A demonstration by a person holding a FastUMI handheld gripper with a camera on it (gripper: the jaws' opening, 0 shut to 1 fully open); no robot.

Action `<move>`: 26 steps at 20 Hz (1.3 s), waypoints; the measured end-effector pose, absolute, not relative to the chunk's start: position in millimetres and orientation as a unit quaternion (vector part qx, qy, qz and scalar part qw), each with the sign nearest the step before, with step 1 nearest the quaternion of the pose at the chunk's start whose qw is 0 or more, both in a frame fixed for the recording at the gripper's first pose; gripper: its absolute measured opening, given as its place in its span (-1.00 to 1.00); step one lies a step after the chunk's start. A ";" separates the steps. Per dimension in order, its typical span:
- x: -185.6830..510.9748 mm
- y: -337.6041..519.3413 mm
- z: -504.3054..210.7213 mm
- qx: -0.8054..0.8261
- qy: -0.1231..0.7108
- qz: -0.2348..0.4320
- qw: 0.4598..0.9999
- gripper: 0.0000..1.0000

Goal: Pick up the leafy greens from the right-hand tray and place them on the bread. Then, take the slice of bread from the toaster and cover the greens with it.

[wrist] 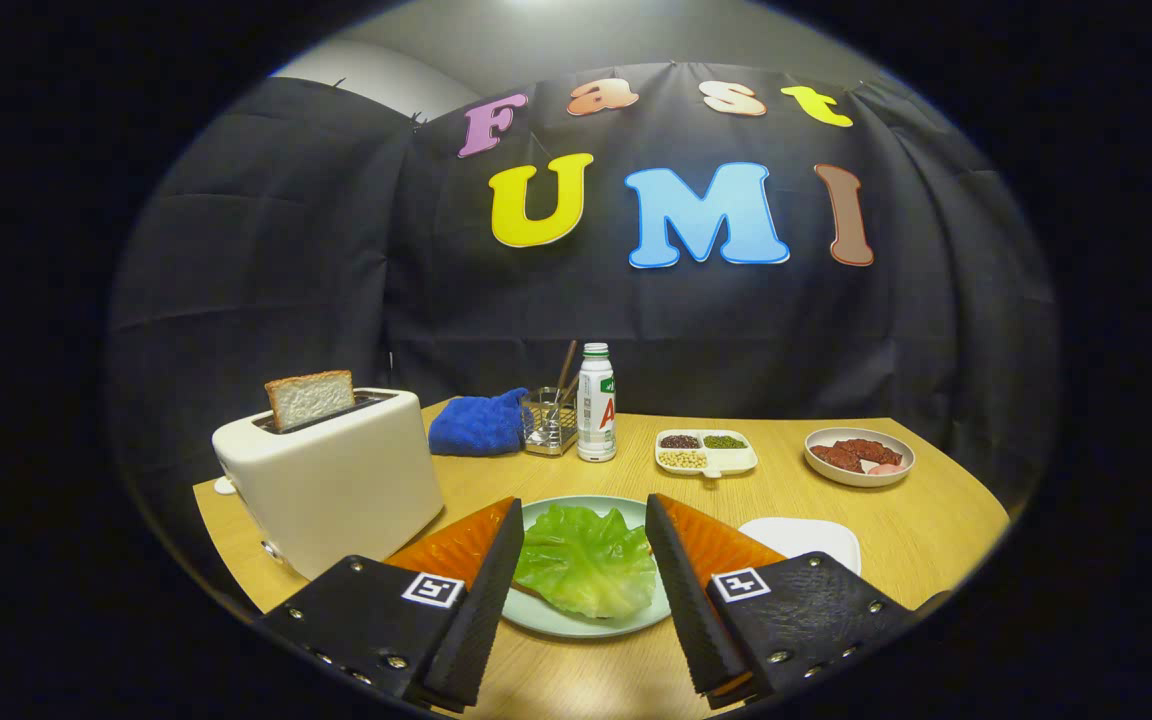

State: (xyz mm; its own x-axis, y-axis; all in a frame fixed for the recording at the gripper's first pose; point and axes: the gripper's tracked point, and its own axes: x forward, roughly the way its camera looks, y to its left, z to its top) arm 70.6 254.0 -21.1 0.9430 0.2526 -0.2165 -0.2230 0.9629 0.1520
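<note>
- Gripper (584, 570): fingers spread wide apart, nothing between the pads, hanging above the table (936, 520) w/ the plate seen thru the gap.
- Leafy greens (586, 560): flat on the pale green plate (576, 622), between the two fingers, covering most of what's under them; a thin brown edge of bread (528, 589) peeks out at the leaf's near-left side.
- Toaster (331, 480): cream, on the table left of the plate, just beyond the left finger.
- Bread slice (310, 398): upright in the toaster slot, top half sticking out.
- White tray (816, 535): right of the plate, partly behind the right finger.
- Farther back, near the booth wall: blue cloth (479, 423), small clear holder (549, 420) w/ sticks in it, white bottle (596, 403) upright beside it.
- Back right: divided dish (706, 452) w/ beans/grains in 3 compartments, then a bowl (859, 456) w/ reddish-brown pieces.
</note>
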 end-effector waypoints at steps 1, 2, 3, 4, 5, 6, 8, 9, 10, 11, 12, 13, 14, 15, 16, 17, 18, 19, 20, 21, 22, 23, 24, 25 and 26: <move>69.8 256.8 -16.8 0.070 0.115 0.116 0.984 0.51; 71.1 257.9 -12.3 0.078 0.116 0.101 0.985 0.51; 71.8 258.5 -10.5 0.088 0.122 0.087 0.985 0.51; 70.7 263.8 -8.4 0.100 0.131 0.083 0.983 0.51; 71.5 272.1 -2.7 0.113 0.132 0.086 0.981 0.51; 72.9 278.1 2.0 0.119 0.136 0.090 0.979 0.50; 75.5 281.9 4.2 0.121 0.146 0.086 0.978 0.50; 77.8 289.7 9.1 0.124 0.144 0.089 0.978 0.50; 79.2 298.0 14.8 0.125 0.141 0.097 0.977 0.50; 79.3 306.3 19.3 0.125 0.140 0.100 0.977 0.50; 79.2 313.4 25.1 0.123 0.136 0.103 0.978 0.50; 78.7 323.4 31.2 0.117 0.131 0.107 0.979 0.50; 77.9 333.3 36.6 0.110 0.127 0.112 0.979 0.51; 75.3 346.2 42.0 0.106 0.122 0.121 0.979 0.50; 73.3 357.5 45.6 0.099 0.118 0.130 0.980 0.50; 70.9 367.4 49.0 0.091 0.115 0.136 0.980 0.50; 69.1 375.5 51.3 0.086 0.111 0.141 0.980 0.50; 65.9 386.0 52.4 0.083 0.111 0.149 0.979 0.50; 64.6 395.2 52.8 0.084 0.112 0.157 0.978 0.50; 63.8 403.2 53.8 0.085 0.111 0.161 0.977 0.50; 62.9 409.3 55.7 0.086 0.112 0.165 0.976 0.50; 63.6 417.4 56.5 0.088 0.111 0.171 0.975 0.50; 64.8 425.8 58.9 0.090 0.113 0.177 0.974 0.50; 65.4 435.3 59.2 0.092 0.115 0.185 0.972 0.50; 65.1 445.6 60.4 0.093 0.114 0.194 0.970 0.50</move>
